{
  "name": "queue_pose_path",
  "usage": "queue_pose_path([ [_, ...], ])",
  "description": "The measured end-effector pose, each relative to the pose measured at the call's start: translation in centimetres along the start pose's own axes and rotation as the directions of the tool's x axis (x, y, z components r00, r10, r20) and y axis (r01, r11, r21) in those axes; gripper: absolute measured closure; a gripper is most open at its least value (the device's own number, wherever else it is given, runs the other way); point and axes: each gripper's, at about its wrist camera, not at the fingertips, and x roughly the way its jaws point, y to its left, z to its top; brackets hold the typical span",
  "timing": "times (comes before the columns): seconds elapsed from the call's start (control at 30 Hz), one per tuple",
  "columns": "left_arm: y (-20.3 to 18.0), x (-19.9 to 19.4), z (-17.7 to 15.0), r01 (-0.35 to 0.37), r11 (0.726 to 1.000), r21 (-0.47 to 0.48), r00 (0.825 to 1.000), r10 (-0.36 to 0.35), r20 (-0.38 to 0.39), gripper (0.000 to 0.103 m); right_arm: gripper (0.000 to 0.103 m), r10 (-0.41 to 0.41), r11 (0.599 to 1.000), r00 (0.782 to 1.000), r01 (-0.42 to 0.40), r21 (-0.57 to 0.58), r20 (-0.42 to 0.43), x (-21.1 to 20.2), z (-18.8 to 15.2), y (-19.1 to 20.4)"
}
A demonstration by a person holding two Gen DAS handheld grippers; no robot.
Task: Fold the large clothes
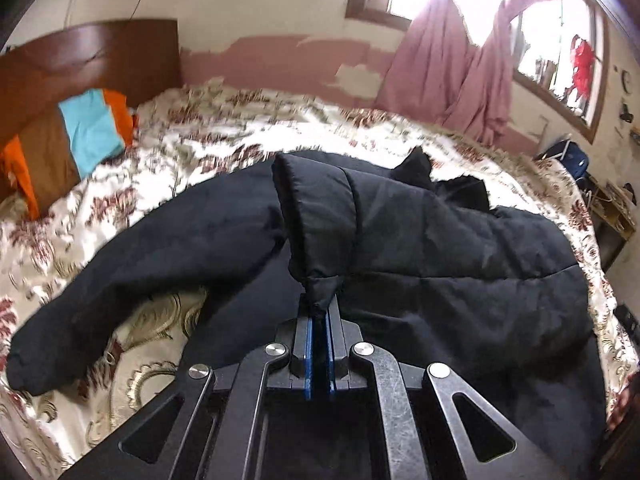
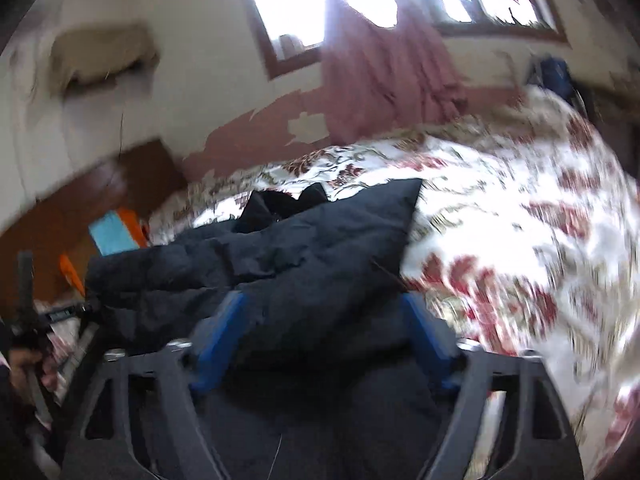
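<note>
Left wrist view first: we see our left gripper (image 1: 319,312) clenched, its blue pads (image 1: 309,354) pressed nearly together on a pinched corner of the black padded jacket (image 1: 440,248). From that pinch the fabric rises as a folded flap, lifted above the rest of the garment. The jacket's body lies spread on the floral bedspread (image 1: 248,128), and one sleeve (image 1: 120,276) trails away to the left across the bed.

In the right wrist view, our right gripper (image 2: 326,316) is released: its blue fingers (image 2: 218,340) stand wide apart, with the jacket (image 2: 320,248) filling the gap between them. Whether the fingers touch the cloth we cannot tell, as this picture is blurred. At the lower left edge we glimpse a hand (image 2: 28,364) gripping a dark handle; beyond that little can be made out.

Only the left view shows the trailing sleeve, the pinched flap, and a red garment (image 1: 582,62) hanging outside the window (image 1: 560,52). Only the right view shows a wall-mounted air conditioner (image 2: 104,54) and the jacket's far corner (image 2: 412,192) pointing toward the foot of the bed. Both views share the wooden headboard (image 1: 88,60), the orange, blue and brown pillow (image 1: 76,140), and the pink curtain (image 1: 448,64) knotted at the window.

We can read no brand, label or writing anywhere.
</note>
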Motion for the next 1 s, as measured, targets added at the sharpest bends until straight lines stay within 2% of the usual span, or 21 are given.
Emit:
queue_pose_path([
  [0.1,0.3,1.5,-0.6,-0.002,1.0,-0.006,0.999,0.002,-0.032,0.097,0.066,-0.053,0.995,0.998,0.05,-0.089,-0.034,2.1,0.8,2.2],
  [0.23,0.2,2.4,-1.0,-0.022,0.998,0.055,0.999,0.025,-0.046,0.096,0.071,-0.106,0.989,0.984,0.088,-0.123,-0.144,6.0,0.3,2.9],
  [0.33,0.4,3.2,-1.0,-0.033,0.996,0.087,0.996,0.039,-0.077,0.095,0.071,-0.129,0.988,0.967,0.106,-0.114,-0.219,8.2,-0.6,2.6],
  [0.57,0.3,4.0,-0.9,-0.033,0.995,0.094,0.992,0.044,-0.118,0.09,0.071,-0.191,0.974,0.947,0.15,-0.169,-0.259,9.8,-1.8,3.3],
  [0.67,2.3,2.7,-0.8,0.079,0.997,-0.021,0.993,-0.08,-0.085,0.085,0.069,-0.199,0.971,0.949,0.158,-0.179,-0.246,9.2,-1.7,3.6],
  [0.77,4.3,1.7,-0.8,0.109,0.988,-0.107,0.989,-0.119,-0.086,0.078,0.061,-0.151,0.982,0.961,0.119,-0.146,-0.23,8.4,-1.3,3.1],
  [0.8,4.9,1.2,-1.0,0.109,0.986,-0.127,0.989,-0.12,-0.084,0.076,0.054,-0.143,0.984,0.963,0.113,-0.139,-0.227,8.1,-1.1,3.1],
  [0.83,5.6,0.7,-1.0,0.112,0.983,-0.146,0.989,-0.125,-0.08,0.067,0.046,-0.148,0.983,0.963,0.12,-0.138,-0.223,7.8,-1.0,3.3],
  [0.87,6.3,0.1,-1.2,0.116,0.979,-0.168,0.989,-0.129,-0.071,0.049,0.039,-0.163,0.981,0.962,0.134,-0.141,-0.217,7.2,-0.9,3.6],
  [0.93,7.8,-1.1,-1.5,0.125,0.966,-0.228,0.99,-0.136,-0.035,0.017,0.034,-0.181,0.978,0.963,0.156,-0.137,-0.198,6.0,-0.6,4.3],
  [1.0,9.8,-2.5,-2.0,0.153,0.939,-0.309,0.988,-0.156,0.017,0.015,0.032,-0.15,0.984,0.973,0.131,-0.117,-0.177,4.4,-0.1,5.2],
])
